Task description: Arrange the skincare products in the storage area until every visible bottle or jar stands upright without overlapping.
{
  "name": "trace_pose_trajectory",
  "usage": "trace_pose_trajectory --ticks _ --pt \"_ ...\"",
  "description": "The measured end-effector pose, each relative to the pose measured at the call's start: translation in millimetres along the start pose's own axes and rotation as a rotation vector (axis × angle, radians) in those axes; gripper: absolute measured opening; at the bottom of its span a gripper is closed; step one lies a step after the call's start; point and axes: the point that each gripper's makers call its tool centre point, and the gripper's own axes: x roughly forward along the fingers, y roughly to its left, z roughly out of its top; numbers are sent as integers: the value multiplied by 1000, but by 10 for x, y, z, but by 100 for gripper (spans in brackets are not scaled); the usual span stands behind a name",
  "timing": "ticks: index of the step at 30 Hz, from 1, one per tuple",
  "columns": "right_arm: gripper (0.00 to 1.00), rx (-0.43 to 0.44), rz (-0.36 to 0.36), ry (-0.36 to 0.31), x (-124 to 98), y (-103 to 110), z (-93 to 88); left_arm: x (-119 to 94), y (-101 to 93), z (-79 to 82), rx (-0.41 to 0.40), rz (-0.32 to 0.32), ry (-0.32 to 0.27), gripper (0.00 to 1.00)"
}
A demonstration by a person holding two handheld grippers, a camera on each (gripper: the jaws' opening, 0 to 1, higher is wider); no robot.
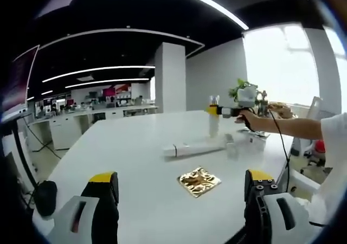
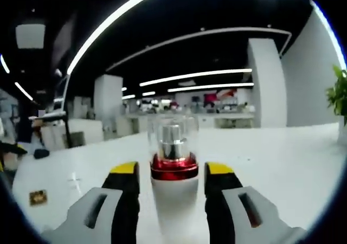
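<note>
Table [image 1: 146, 146] top is stretching wide and white, with lots of bare room around the things on it, and its near edge is running just under the left claw [image 1: 181, 200]. Left claw is hanging open above the table, its two yellow-tipped jaws far apart and holding nothing. A shiny gold square [image 1: 199, 181] is lying flat between those jaws, a little ahead of them. Farther on, a long white tube [image 1: 198, 146] is lying on its side.

Left gripper view is also showing a person's hand [image 1: 246, 117] holding the right claw [image 1: 217, 110] up at the far right side of the table, with a white bottle [image 1: 214, 126] standing under it and a green plant [image 1: 241, 87] behind.

Right gripper view is showing that bottle [image 2: 173, 184] up close. It is standing straight, white with a red ring and a clear cap [image 2: 172, 138]. The right claw [image 2: 172, 187] is hugging it, one jaw on each side of the body. The gold square [image 2: 37, 197] is sitting small and far to the left.
</note>
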Motion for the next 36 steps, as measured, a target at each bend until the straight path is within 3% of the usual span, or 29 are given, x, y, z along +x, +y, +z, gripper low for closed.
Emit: trace_pose_trajectory --ticks 5,15,22,32,36 --pt "32 39 26 60 -34 -11 -140 -6 -7 -2 6 -3 4 99" --pt "30 -24 8 38 -110 15 -113 2 -9 -23 6 0 7 99" --pt "30 -31 -87 30 -101 -185 -125 1 -11 -24 3 -4 5 99" --pt "30 -28 -155 15 -50 -347 -118 23 -15 -43 2 -9 10 98" --pt "30 -24 -254 9 31 -571 -119 28 -28 -45 3 -14 10 98"
